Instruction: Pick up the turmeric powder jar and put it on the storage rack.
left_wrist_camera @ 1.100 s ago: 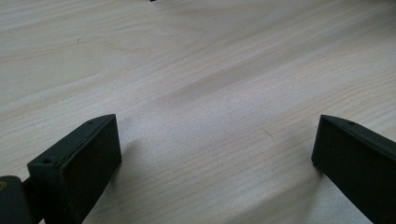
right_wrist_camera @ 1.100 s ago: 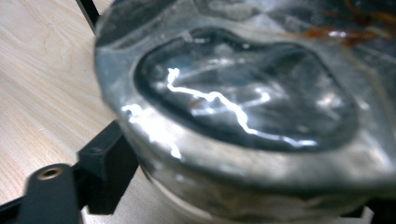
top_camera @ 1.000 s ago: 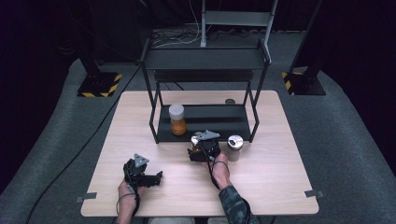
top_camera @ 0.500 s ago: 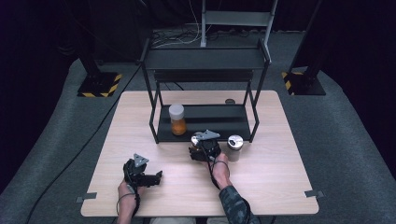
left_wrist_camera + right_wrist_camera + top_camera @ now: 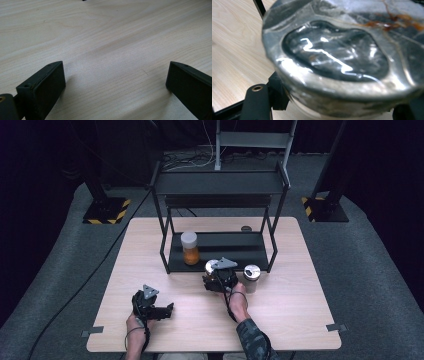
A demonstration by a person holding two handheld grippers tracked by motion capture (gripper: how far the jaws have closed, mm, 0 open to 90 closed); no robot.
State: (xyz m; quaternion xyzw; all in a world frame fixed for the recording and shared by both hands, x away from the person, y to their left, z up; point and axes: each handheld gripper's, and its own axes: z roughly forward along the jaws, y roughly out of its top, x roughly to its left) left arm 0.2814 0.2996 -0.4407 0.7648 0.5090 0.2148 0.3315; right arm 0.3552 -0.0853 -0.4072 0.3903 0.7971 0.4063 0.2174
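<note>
A foil-topped jar (image 5: 342, 62) sits clamped between the jaws of the right gripper (image 5: 220, 279), its crinkled silver seal close up in the right gripper view. In the high view the jar's silver top (image 5: 212, 266) shows at the near edge of the black metal rack (image 5: 220, 182), just at the front lip of the rack's lower shelf (image 5: 235, 251). Just to the right of the gripper stands a second silver-lidded jar (image 5: 251, 278) on the wooden table (image 5: 300, 320), near the rack's right front leg. On the lower shelf, to the left, stands a white-capped jar of orange contents (image 5: 189, 248), upright. Nearer the person and well to the left, the left gripper (image 5: 152, 309) rests low over bare tabletop, jaws spread wide with nothing between them.
</note>
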